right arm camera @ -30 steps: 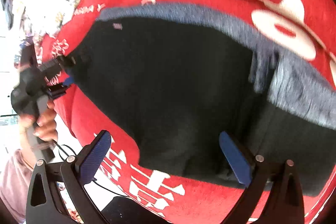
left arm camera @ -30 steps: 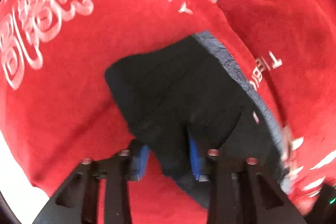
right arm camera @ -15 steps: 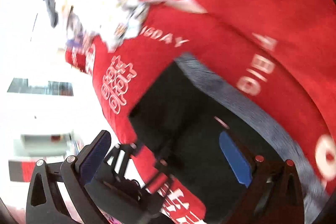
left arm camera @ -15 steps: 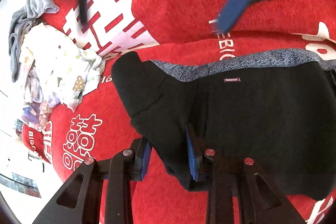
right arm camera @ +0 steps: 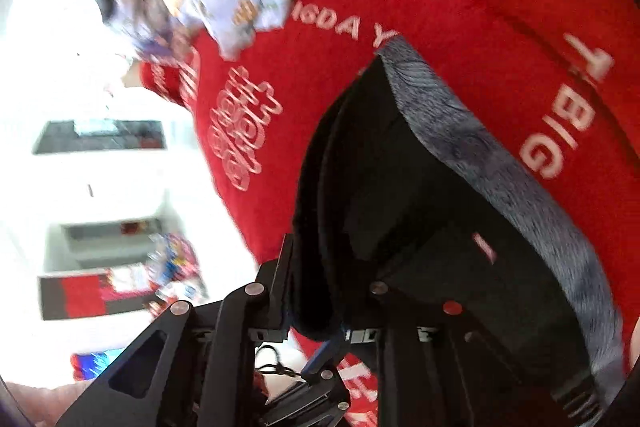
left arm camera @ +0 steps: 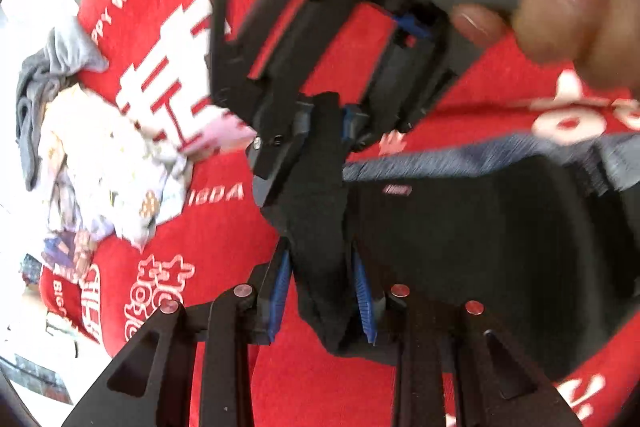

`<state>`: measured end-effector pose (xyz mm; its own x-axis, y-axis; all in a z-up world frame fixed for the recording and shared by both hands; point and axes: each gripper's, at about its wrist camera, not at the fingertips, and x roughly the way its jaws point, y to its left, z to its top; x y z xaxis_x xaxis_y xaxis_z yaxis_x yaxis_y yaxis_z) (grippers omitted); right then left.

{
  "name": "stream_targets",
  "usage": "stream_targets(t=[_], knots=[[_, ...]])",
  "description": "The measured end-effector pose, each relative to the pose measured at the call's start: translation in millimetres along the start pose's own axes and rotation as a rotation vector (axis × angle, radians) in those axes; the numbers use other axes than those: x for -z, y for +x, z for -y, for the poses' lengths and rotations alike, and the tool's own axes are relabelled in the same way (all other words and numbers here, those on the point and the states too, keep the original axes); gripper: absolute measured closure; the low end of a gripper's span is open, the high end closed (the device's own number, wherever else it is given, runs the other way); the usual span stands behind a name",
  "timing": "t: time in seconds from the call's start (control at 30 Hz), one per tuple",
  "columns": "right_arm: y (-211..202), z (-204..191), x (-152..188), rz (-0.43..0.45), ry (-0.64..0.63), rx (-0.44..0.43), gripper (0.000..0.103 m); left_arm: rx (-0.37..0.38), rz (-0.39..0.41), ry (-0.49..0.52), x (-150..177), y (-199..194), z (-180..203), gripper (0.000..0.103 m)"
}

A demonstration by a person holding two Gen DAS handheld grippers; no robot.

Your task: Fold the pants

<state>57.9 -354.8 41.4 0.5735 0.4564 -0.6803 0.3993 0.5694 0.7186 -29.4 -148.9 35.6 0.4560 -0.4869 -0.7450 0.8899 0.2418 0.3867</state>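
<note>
Left wrist view: black soft-knit pants w/ grey waistband lie on a red printed cloth — left gripper and right gripper both clamped on one bunched corner. Fabric looks limp, light; best held at edges.

Red blanket with white lettering and wedding symbols, heap of pale printed clothes on it, grey garment beside the heap

Place: looked like a home — a bedroom.
Signs: red wedding blanket; heaped laundry at nine o'clock.
</note>
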Motion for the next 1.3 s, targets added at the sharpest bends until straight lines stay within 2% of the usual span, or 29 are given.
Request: stream_targets(t=[0.17,0.37,0.53,0.7,0.77,0.9,1.0,1.1,1.13,1.17,1.2,1.3], knots=[[-63.7,4.8,38.5,0.152,0.023,-0.093,0.083,0.061,0.072,-0.006,-26.8,-42.8,15.6,0.071],[-148.3,23.9,108.6,0.329,0.051,-0.140,0.083,0.168,0.167,0.070,-56.1,-95.7,64.5,0.071],[-206.1,57.8,179.0,0.447,0.112,-0.123,0.083,0.281,0.210,0.156,-69.9,-128.1,128.6,0.071],[-243.8,121.0,259.0,0.565,0.248,-0.129,0.083,0.394,0.205,0.262,-67.3,-145.0,207.2,0.071],[-249.6,152.4,293.9,0.600,0.321,-0.137,0.083,0.428,0.187,0.323,-57.2,-144.7,242.4,0.071],[-234.9,204.7,334.0,0.611,0.443,-0.137,0.083,0.465,0.103,0.427,-31.3,-129.2,296.0,0.071],[-212.2,238.1,356.1,0.607,0.531,-0.148,0.083,0.465,0.049,0.486,-13.9,-117.6,319.4,0.071],[-199.4,254.2,369.5,0.609,0.575,-0.155,0.083,0.435,0.036,0.540,-2.4,-113.6,332.1,0.071],[-198.0,257.5,372.5,0.614,0.590,-0.167,0.083,0.427,0.033,0.555,-1.8,-114.5,333.1,0.059],[-198.0,258.8,374.2,0.621,0.600,-0.172,0.083,0.449,0.016,0.552,-3.7,-115.5,330.3,0.050],[-200.1,259.0,377.0,0.621,0.601,-0.158,0.083,0.471,-0.004,0.528,-7.3,-117.2,323.2,0.037],[-204.2,253.7,379.3,0.609,0.603,-0.103,0.083,0.493,-0.026,0.474,-17.6,-123.9,297.0,0.035]])
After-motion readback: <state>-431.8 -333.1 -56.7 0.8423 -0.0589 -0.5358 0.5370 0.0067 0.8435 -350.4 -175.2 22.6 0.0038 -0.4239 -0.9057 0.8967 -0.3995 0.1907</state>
